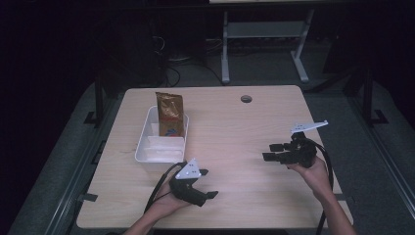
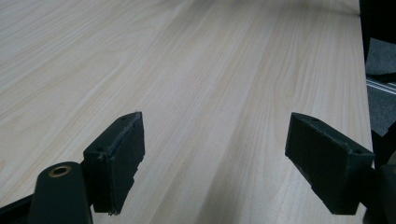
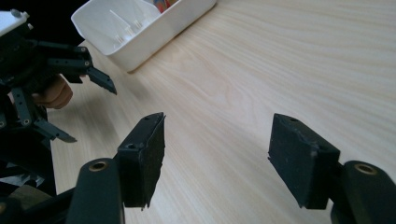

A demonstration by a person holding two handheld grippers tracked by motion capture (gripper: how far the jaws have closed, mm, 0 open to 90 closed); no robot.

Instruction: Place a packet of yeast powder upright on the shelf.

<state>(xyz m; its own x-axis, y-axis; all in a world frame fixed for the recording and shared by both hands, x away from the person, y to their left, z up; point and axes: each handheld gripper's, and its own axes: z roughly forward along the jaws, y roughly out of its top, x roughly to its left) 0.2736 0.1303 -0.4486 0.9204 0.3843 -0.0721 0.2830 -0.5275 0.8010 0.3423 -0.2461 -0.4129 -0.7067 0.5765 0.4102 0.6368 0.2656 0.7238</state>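
1. My left gripper (image 1: 204, 183) sits near the table's front edge, just in front of the tray; its long axis runs toward the right, jaws wide with only bare wood between them.
2. My right gripper (image 1: 272, 152) is over the table's right side, well apart from the left one, its long axis level and aimed left toward the tray. Its jaws stand wide and hold nothing.
3. Both have matte black, blocky pads (image 3: 144, 156) with flat inner faces, and a grey three-cornered plate on top.
4. The tray (image 1: 143, 147) is white, glossy plastic, a long rectangle with rounded corners, its length running away from me. It lies left of centre.
5. A bag (image 1: 170, 113) stands upright in the tray's far end: crinkly, shiny brown foil with a red and blue label.
6. The table (image 1: 235, 127) is pale wood grain, smooth, with a round cable hole near the far edge.
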